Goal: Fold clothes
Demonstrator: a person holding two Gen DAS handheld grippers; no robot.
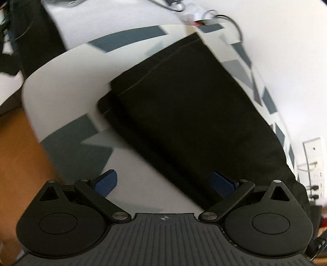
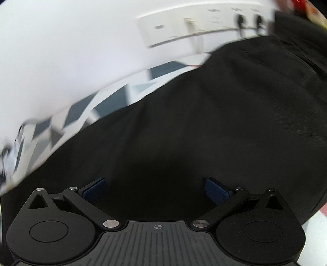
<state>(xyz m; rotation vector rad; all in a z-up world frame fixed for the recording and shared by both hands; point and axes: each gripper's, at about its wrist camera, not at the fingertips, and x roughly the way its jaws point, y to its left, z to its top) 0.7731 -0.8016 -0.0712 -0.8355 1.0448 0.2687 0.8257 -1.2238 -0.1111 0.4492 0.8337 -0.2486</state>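
Black trousers [image 1: 184, 114] lie folded lengthwise on a white tablecloth with grey-blue shapes [image 1: 67, 86]; the hemmed leg ends point to the upper left in the left wrist view. My left gripper [image 1: 164, 182] hovers open over the near edge of the trousers, blue pads [image 1: 107, 181] wide apart with nothing between them. In the right wrist view the same black trousers [image 2: 204, 122] fill most of the picture, waistband at the upper right. My right gripper [image 2: 156, 191] is open above the cloth, its blue pads [image 2: 216, 193] spread wide and pressing on nothing.
The table's edge and a brown floor [image 1: 18, 163] lie at the left. A white wall [image 2: 61, 51] rises just behind the table, with a socket strip [image 2: 204, 24] and plugs. Cables and small items [image 1: 204, 16] sit at the far end. Another dark garment [image 1: 30, 30] is at upper left.
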